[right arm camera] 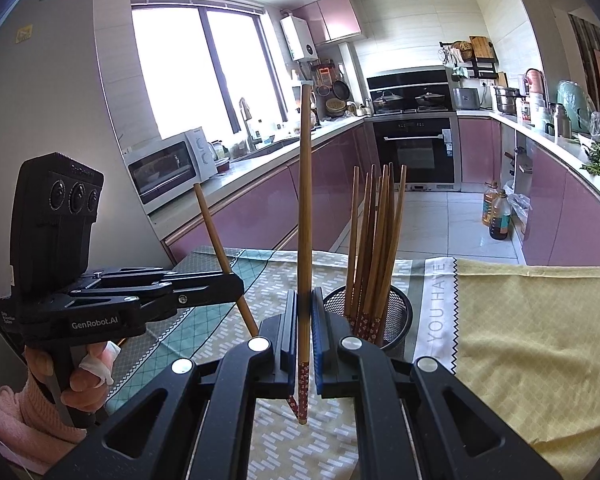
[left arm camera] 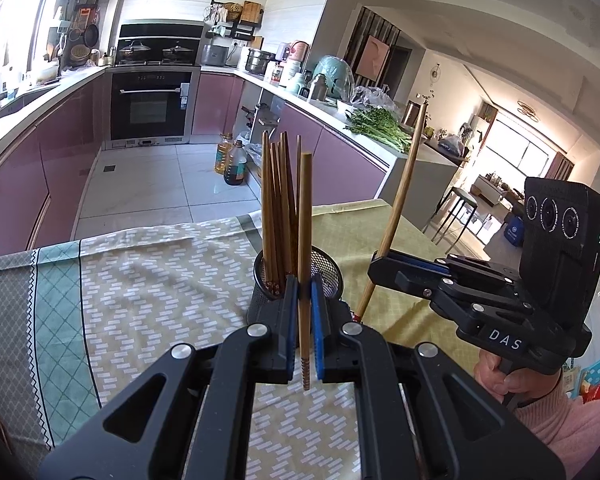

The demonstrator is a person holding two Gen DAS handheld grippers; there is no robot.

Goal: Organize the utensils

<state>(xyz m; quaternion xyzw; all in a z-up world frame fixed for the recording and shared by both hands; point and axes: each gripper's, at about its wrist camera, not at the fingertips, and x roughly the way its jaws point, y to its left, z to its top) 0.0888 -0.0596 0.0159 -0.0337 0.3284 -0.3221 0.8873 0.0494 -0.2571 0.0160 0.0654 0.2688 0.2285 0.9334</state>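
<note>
Jaws on both grippers are closed, each pinching 1 chopstick upright. On the left gripper [left arm camera: 305, 308] the blue pads clamp a chopstick [left arm camera: 305, 240] low on its shaft, its ridged tip hanging below the jaws over the cloth [left arm camera: 148, 280]. On the right gripper [right arm camera: 304, 320] the pads clamp another chopstick [right arm camera: 305, 200] just above its red patterned end, which also hangs free above the cloth. A mesh cup [right arm camera: 400, 316] stands on the cloth-covered desk just beyond both grippers and already holds a bundle of chopsticks [right arm camera: 374, 248], about 7, leaning together with the patterned ends down. Judging from this, most of the sorting is done: the bundle is in, and the 2 held chopsticks are left to be carried over the rim and dropped in. No other loose utensils show on the cloth, though the grippers hide part of it.
</note>
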